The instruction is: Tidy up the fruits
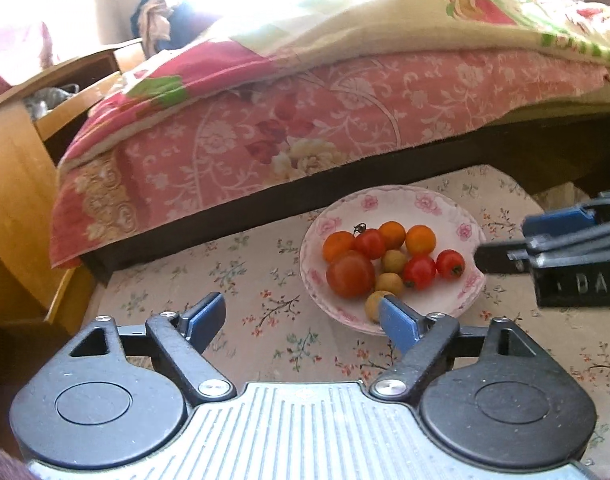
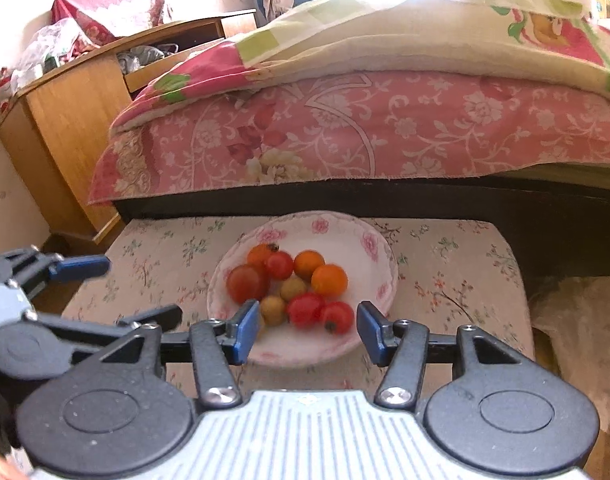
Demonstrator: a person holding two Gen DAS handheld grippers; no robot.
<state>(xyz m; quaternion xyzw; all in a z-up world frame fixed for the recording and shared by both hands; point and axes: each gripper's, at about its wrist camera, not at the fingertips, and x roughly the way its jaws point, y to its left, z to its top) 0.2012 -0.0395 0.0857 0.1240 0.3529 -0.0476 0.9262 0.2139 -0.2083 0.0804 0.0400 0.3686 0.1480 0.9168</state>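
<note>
White bowl (image 1: pixel 441 200) w/ pink roses had red, orange, yellow fruit (image 1: pixel 351 273); tablecloth (image 1: pixel 241 268) floral cream; bedspread (image 1: pixel 345 120) at 12 pink.

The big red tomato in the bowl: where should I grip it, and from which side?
Grip the big red tomato across its widest middle, coming from above on the bowl's left side; other fruit crowd its right and far sides.

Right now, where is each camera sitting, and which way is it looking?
Left wrist: on the left gripper, looking forward and down at the plate of fruit; its own open fingers show, the right gripper at the side.
Right wrist: on the right gripper, facing the plate; its open fingers show, the left gripper at the side.
Shared: plate, floral cloth, bed.
</note>
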